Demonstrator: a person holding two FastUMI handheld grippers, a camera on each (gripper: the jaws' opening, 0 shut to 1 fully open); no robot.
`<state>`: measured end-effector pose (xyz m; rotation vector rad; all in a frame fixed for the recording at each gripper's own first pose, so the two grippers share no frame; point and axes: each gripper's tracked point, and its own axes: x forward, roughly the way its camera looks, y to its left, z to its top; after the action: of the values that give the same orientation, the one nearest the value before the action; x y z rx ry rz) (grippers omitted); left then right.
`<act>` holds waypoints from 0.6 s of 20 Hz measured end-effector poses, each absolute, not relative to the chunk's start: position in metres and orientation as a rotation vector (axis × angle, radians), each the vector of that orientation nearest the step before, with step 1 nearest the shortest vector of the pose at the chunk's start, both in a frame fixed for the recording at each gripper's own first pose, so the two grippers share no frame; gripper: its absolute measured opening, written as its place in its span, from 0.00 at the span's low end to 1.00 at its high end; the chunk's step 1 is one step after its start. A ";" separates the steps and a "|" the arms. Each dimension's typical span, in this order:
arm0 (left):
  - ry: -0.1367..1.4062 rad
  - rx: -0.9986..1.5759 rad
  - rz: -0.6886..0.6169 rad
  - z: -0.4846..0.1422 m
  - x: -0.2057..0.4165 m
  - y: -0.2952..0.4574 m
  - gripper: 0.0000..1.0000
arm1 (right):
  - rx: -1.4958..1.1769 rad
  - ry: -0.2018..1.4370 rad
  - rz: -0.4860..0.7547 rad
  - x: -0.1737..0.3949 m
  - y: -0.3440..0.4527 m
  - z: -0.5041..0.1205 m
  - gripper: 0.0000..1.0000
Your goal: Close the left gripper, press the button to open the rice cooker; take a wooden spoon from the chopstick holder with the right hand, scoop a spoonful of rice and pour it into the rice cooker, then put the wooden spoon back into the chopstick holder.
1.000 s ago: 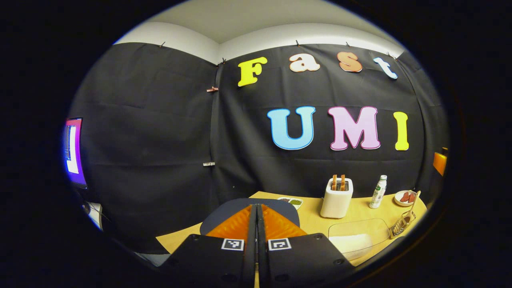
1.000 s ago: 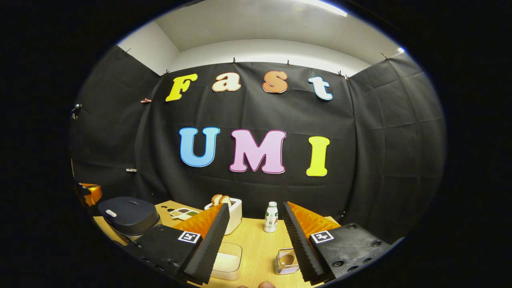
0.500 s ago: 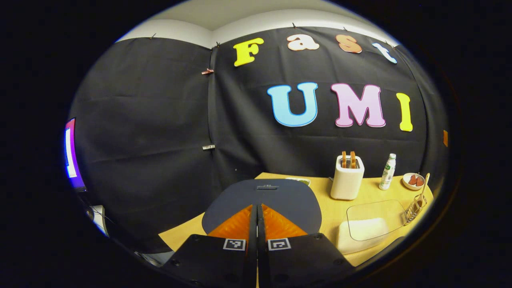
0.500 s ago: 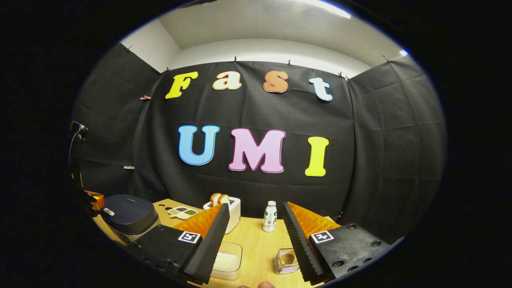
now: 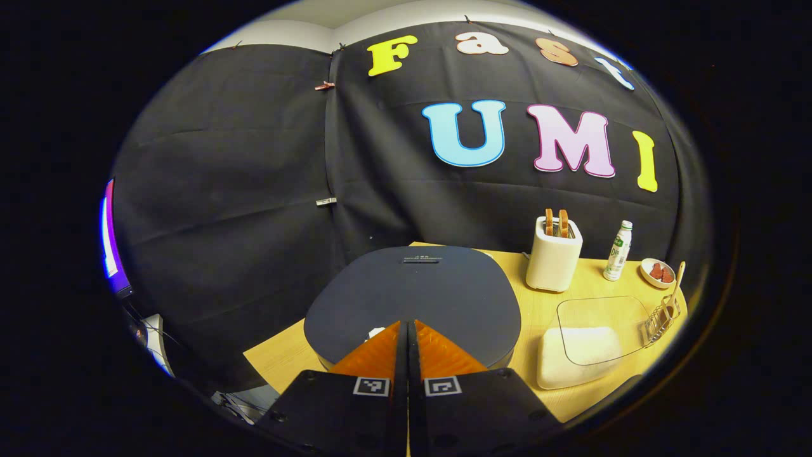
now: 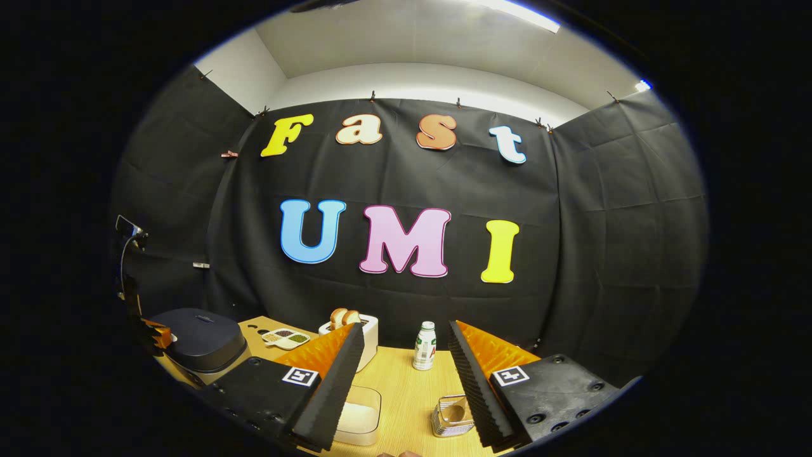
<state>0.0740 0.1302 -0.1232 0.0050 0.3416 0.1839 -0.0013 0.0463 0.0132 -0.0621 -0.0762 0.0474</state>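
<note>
1. Left gripper view. Landmark: the rice cooker [image 5: 412,298], dark, lid down, at the near left end of the wooden table [image 5: 571,285].
2. Left gripper [image 5: 406,327]: jaws clenched together, nothing between them; the tips sit over the near edge of the cooker lid, just beside a small pale button [image 5: 375,332] that shows left of the tips. Whether the tips touch the lid cannot be told.
3. White toaster [image 5: 554,259], two slices standing in its slots: behind and right of the cooker, near it.
4. Clear-lidded rice container [image 5: 580,355], white rice inside: right of the cooker, at the table's near edge.
5. Wire chopstick holder [image 5: 661,317] with the wooden spoon [image 5: 676,287] standing in it, handle up: beyond the rice container, well apart from the cooker.
6. Small bottle [image 5: 618,251] and a small dish [image 5: 658,273] with reddish pieces: far right of the cooker, by the back wall.
7. Right gripper view. Right gripper [image 6: 406,374]: jaws released, spread wide, holding nothing, above the table.
8. Rice cooker [image 6: 200,339]: far left of this gripper, lid down; the other gripper [image 6: 155,333] is at its left edge.
9. Divided snack tray [image 6: 285,338]: just behind and right of the cooker.
10. Toaster [image 6: 365,336] and bottle [image 6: 424,346]: farther right of the cooker, toward the wall.
11. Rice container [image 6: 358,416] and chopstick holder [image 6: 449,416]: nearest, low between the spread fingers, well apart from the cooker.
</note>
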 end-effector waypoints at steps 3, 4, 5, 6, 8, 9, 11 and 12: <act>0.348 -0.022 0.185 -0.126 0.073 0.131 0.07 | -0.061 -0.077 0.049 -0.002 0.048 0.014 0.84; 0.355 -0.039 0.185 -0.127 0.073 0.131 0.06 | -0.062 -0.077 0.051 -0.003 0.049 0.015 0.84; 0.361 -0.048 0.180 -0.128 0.072 0.131 0.07 | -0.062 -0.078 0.054 -0.004 0.050 0.016 0.84; 0.361 -0.056 0.170 -0.131 0.073 0.131 0.06 | -0.063 -0.081 0.055 -0.004 0.050 0.017 0.84; 0.362 -0.068 0.156 -0.133 0.071 0.130 0.06 | -0.067 -0.084 0.058 -0.005 0.051 0.019 0.84; 0.354 -0.063 0.153 -0.131 0.072 0.132 0.06 | -0.068 -0.085 0.059 -0.007 0.050 0.018 0.84; 0.343 -0.046 0.157 -0.128 0.073 0.131 0.06 | -0.068 -0.087 0.055 -0.008 0.048 0.019 0.84; 0.334 -0.034 0.160 -0.128 0.071 0.131 0.06 | -0.068 -0.086 0.052 -0.009 0.047 0.019 0.84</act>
<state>0.0708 0.1311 -0.1279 -0.0337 0.3336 0.1601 -0.0087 0.0472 0.0187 -0.0677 -0.0861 0.0523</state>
